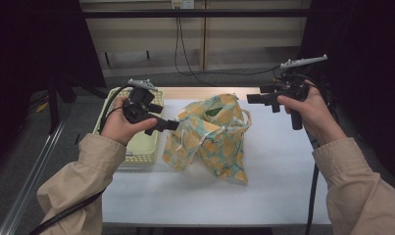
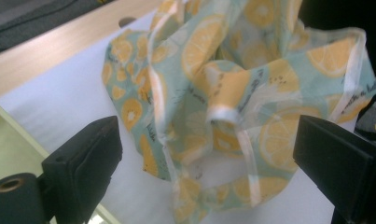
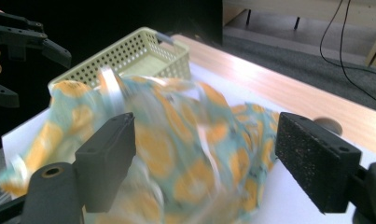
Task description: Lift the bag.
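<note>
Both claws gape beside the crumpled orange-print bag (image 1: 209, 134).

Crumpled bag (image 1: 212, 137) heaped mid-table; basket (image 1: 136, 147) blocking the left edge. Bare white table (image 1: 283, 166) along the right and near edges, open for passing.

Bag (image 1: 209, 137) teal with orange-slice print; basket (image 1: 138, 149) pale yellow-green; black jaws
</note>
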`<control>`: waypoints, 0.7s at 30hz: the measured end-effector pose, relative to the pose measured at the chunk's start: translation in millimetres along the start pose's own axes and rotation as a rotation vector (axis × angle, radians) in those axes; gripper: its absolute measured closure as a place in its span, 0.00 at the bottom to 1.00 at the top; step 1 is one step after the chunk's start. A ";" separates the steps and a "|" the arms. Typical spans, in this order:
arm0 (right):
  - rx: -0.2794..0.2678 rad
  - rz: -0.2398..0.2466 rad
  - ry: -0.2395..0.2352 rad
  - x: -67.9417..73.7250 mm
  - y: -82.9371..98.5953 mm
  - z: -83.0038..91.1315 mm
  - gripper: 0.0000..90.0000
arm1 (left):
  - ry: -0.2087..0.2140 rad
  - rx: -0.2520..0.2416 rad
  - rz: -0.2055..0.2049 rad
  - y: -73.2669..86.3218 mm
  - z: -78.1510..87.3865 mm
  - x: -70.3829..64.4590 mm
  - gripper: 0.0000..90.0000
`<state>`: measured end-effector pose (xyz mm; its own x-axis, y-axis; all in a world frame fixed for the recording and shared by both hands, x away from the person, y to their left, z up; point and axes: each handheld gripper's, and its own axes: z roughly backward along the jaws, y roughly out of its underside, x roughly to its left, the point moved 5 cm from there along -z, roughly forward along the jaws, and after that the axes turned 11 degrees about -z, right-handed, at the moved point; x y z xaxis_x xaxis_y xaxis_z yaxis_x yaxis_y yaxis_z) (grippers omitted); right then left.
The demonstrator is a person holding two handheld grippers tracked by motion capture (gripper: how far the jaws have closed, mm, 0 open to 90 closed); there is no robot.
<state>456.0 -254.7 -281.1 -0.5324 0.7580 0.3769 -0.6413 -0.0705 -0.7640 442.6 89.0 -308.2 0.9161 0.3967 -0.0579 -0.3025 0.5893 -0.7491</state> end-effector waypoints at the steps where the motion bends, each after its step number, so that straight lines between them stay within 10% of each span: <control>1: 0.011 0.016 0.008 -0.6 5.4 0.2 0.23 | 0.001 0.006 0.001 4.3 -1.0 -0.1 0.09; 21: 0.039 0.106 0.020 -12.3 85.4 3.1 0.23 | -0.024 0.024 -0.026 69.2 -9.9 -20.0 0.10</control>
<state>406.0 -272.0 -349.4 -0.5877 0.7576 0.2838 -0.6027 -0.1760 -0.7783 406.0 114.8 -365.4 0.9172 0.3977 -0.0223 -0.2850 0.6162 -0.7342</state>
